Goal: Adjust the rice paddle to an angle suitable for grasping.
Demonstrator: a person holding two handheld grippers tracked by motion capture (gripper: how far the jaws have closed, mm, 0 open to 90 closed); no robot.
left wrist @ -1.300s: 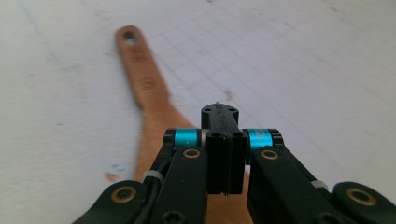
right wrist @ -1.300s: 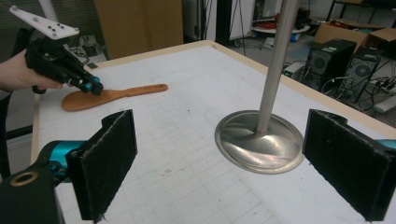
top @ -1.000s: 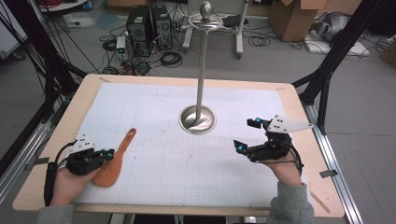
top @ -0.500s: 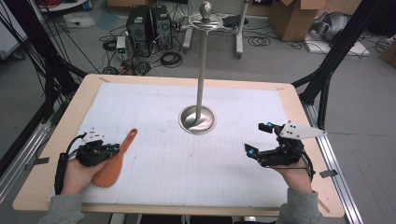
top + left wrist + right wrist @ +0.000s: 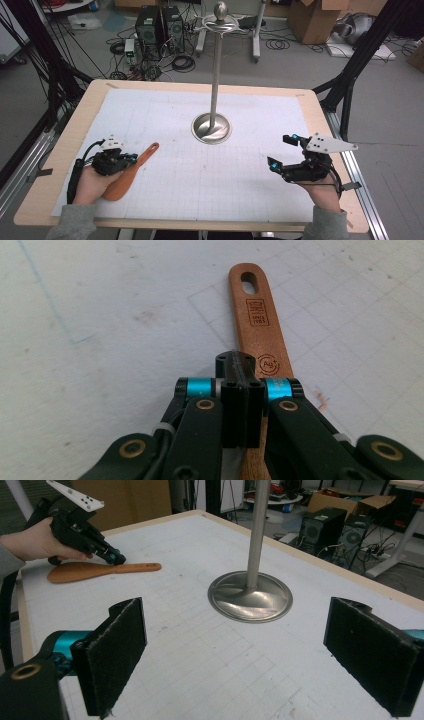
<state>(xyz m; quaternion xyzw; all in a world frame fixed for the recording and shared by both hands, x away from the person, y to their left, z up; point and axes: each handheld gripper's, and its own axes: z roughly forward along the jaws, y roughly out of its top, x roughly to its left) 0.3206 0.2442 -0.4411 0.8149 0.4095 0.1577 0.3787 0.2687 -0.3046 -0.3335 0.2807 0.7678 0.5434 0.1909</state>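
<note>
A brown wooden rice spoon [image 5: 142,157] lies flat on the white grid mat at the front left, with its handle pointing toward the stand. My left gripper [image 5: 134,157] is shut, its tips just over the spoon's handle [image 5: 257,315] with nothing between the jaws. From the right gripper view the left gripper [image 5: 119,559] touches or hovers right above the spoon [image 5: 100,570]. My right gripper [image 5: 280,151] is at the front right, held wide open and empty, with its pads [image 5: 117,655] facing the stand.
A tall metal stand [image 5: 216,75] rises from a round base [image 5: 212,127] at the middle of the mat. The wooden table edge [image 5: 85,115] frames the white mat. Beyond the table there are computers, cables and boxes on the floor.
My right gripper has moved to the right and closer to the front edge. My left gripper has edged right along the spoon's handle.
</note>
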